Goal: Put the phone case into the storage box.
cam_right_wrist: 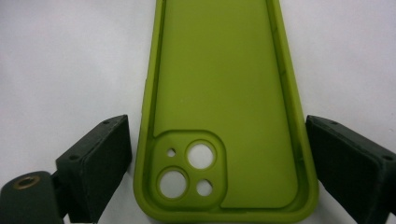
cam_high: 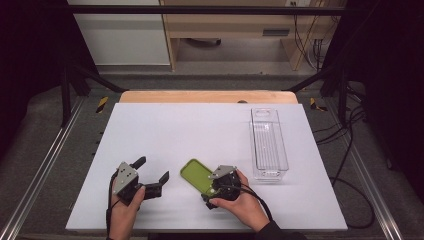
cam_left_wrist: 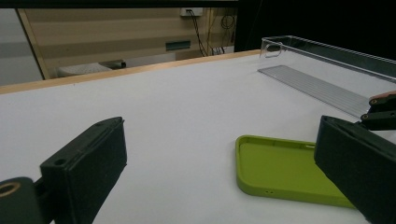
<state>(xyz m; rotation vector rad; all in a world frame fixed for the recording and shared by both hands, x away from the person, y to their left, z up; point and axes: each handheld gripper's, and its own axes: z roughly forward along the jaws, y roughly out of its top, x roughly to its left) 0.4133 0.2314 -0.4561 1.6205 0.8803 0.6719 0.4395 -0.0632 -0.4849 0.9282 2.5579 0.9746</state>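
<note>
The right tool (cam_right_wrist: 219,158) is down over the camera-hole end of a green phone case (cam_right_wrist: 224,107), which lies hollow side up on the white bench (cam_high: 165,130). In the right gripper view the case sits between that tool's two black jaws: the right jaw is at the case's rim or all but on it, while a thin strip of white bench shows between the left jaw and the other rim. So the case is straddled, not yet pinched; the right tool is unclenched around it. From above, the person's right hand (cam_high: 242,200) carries the right tool (cam_high: 212,187) over the near end of the case (cam_high: 196,175), and the rest of the case stretches away from the tool, up and to the left.

The left tool (cam_high: 155,175) rests on the bench well to the left of the case, in the person's left hand (cam_high: 125,210). Its jaws are spread wide with nothing between them but bare bench. In the left gripper view the case (cam_left_wrist: 285,170) lies just inside that tool's right jaw, flat on the surface.

Beyond the right tool, further back and to its right, stands a clear plastic tray (cam_high: 269,142), apart from the case.
</note>
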